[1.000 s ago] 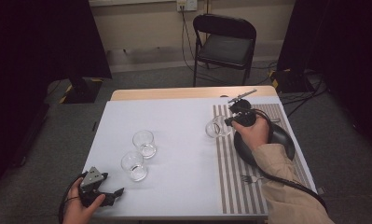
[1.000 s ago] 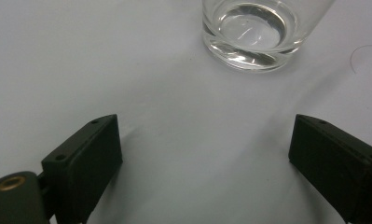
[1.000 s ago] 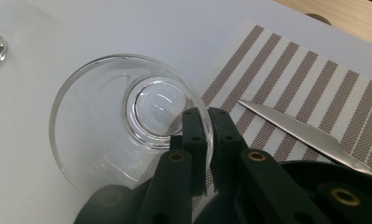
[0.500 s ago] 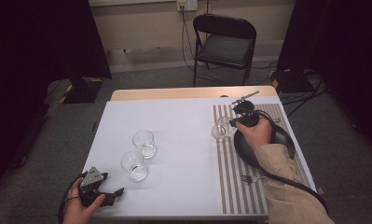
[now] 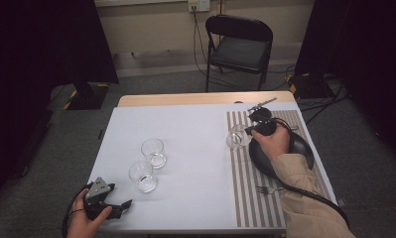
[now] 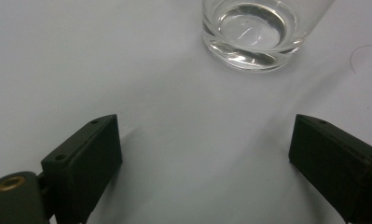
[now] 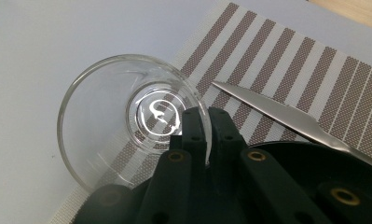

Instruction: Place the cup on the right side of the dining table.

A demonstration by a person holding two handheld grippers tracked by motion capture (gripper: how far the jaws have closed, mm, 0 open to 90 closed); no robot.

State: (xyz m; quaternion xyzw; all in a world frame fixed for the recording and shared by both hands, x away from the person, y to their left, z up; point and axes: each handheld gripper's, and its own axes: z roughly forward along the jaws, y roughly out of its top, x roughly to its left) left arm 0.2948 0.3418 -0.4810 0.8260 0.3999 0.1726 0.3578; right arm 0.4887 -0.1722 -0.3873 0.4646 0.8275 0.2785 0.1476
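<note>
Two glasses stand close together on the near left of the white table (image 5: 195,144): one glass (image 5: 153,152) a little farther, the other (image 5: 142,176) nearer, just apart from it. Both are upright and clear, well apart from the work on the right. On the right side lies a striped mat (image 5: 245,183), with a black plate (image 5: 295,148) on it. A fork (image 5: 269,189) lies on the mat near the plate's near edge. A knife (image 7: 286,116) lies with its blade across the stripes, its near part over the plate's rim, just right of the held glass. A black chair (image 5: 238,47) stands on the floor beyond the table's far edge.

The right gripper (image 7: 205,135) has its jaws closed on the rim of a third glass (image 7: 123,135), one jaw inside the wall and one outside. This glass is at the mat's left edge, partly over the white cloth, just left of the plate. It is clear, round and thick-bottomed, and the stripes show through its base; nothing shows inside it.

The left gripper (image 6: 207,154) sits at the near left edge, jaws wide apart over bare cloth, with the nearer glass just beyond them, untouched.
</note>
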